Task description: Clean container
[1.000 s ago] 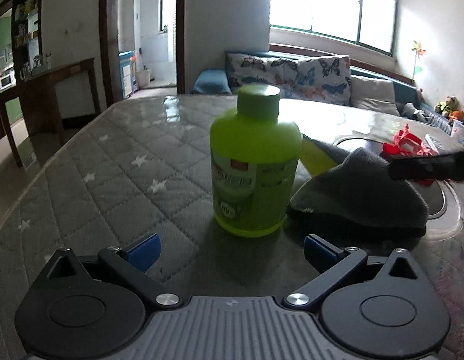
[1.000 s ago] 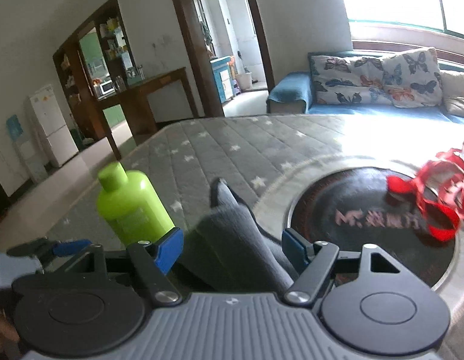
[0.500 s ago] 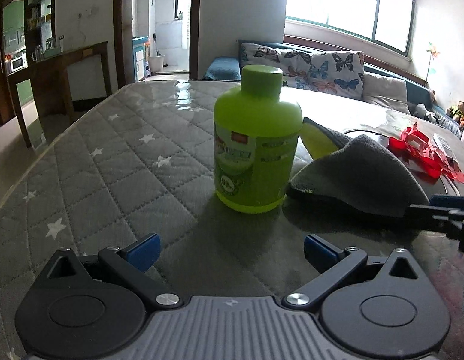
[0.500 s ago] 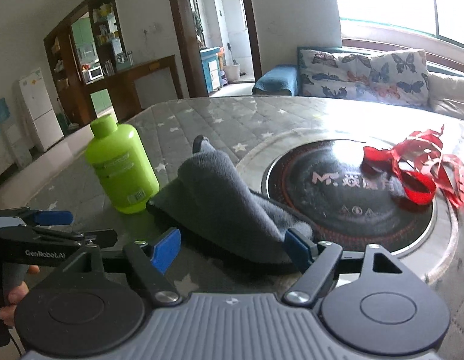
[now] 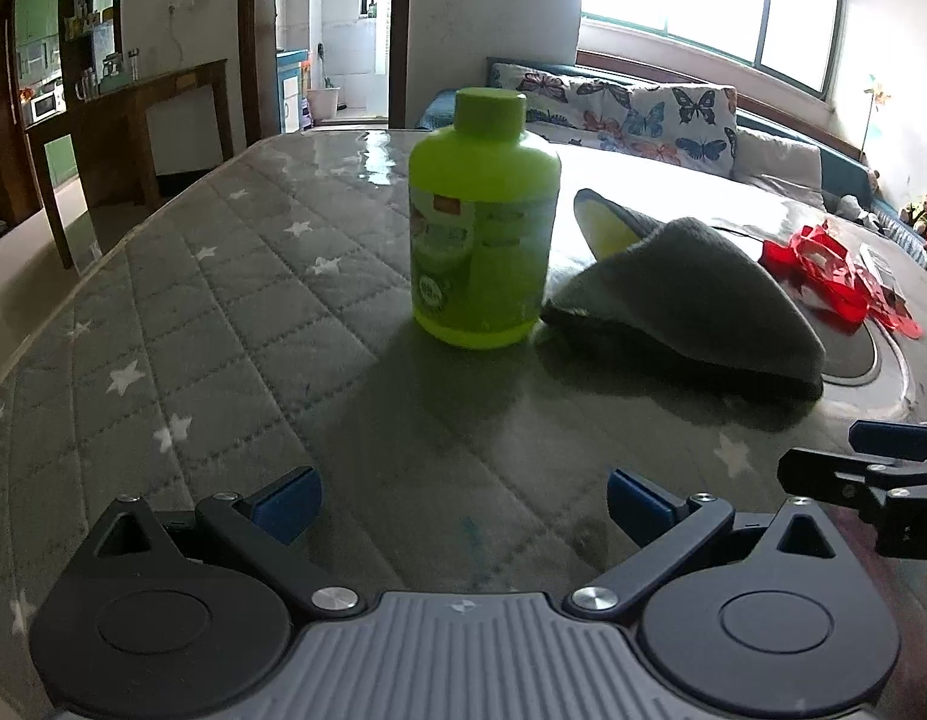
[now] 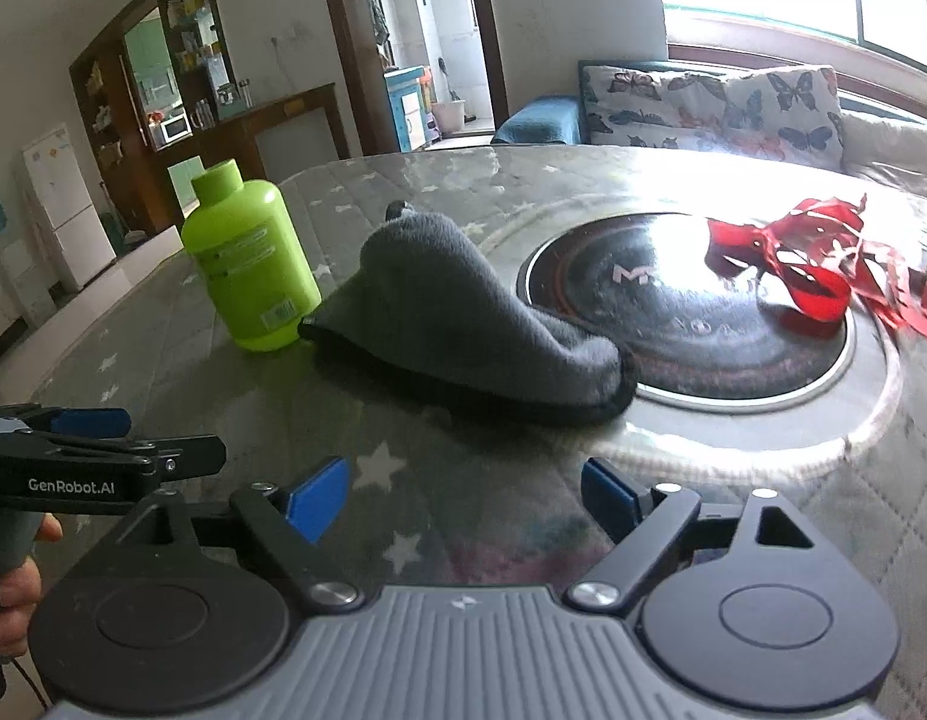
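Note:
A lime-green capped bottle [image 5: 484, 222] stands upright on the quilted table; it also shows in the right wrist view [image 6: 247, 258]. A grey cloth [image 5: 691, 300] lies heaped just right of it, also seen in the right wrist view [image 6: 469, 324]. My left gripper [image 5: 460, 501] is open and empty, well short of the bottle. My right gripper [image 6: 463, 495] is open and empty, short of the cloth. The left gripper shows at the left edge of the right wrist view [image 6: 91, 444].
A round black cooktop [image 6: 703, 324] is set into the table [image 5: 223, 330] right of the cloth. Red ribbon scraps [image 6: 811, 264] lie on its far right side. A sofa with butterfly cushions [image 5: 631, 114] stands behind the table.
Both grippers have drawn back from the bottle and cloth. The right gripper has let go of the cloth, which now lies heaped on the table.

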Demonstrator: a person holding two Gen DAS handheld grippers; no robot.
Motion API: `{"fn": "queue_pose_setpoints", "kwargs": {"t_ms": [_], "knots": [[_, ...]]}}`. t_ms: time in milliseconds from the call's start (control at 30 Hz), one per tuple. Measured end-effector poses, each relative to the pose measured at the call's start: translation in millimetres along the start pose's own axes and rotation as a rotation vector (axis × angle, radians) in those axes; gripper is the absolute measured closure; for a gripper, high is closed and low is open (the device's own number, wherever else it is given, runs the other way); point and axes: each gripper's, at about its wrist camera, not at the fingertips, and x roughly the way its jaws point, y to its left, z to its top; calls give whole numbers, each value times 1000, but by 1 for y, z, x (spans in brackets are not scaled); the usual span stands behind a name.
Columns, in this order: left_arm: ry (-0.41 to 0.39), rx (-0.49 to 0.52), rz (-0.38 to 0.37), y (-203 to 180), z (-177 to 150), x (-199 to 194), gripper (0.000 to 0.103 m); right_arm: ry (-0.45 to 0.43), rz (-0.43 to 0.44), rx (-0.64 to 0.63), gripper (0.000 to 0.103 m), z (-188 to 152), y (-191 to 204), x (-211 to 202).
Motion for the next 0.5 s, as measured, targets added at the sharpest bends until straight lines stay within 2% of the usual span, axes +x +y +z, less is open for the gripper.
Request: {"fn": "queue_pose_setpoints", "kwargs": {"t_ms": [400, 500], "knots": [[-6, 30, 60, -19, -23, -16, 0, -16, -33, 7, 1, -23, 4, -17], [-3, 25, 65, -20, -24, -17, 0, -23, -42, 2, 0, -27, 7, -20]]}}
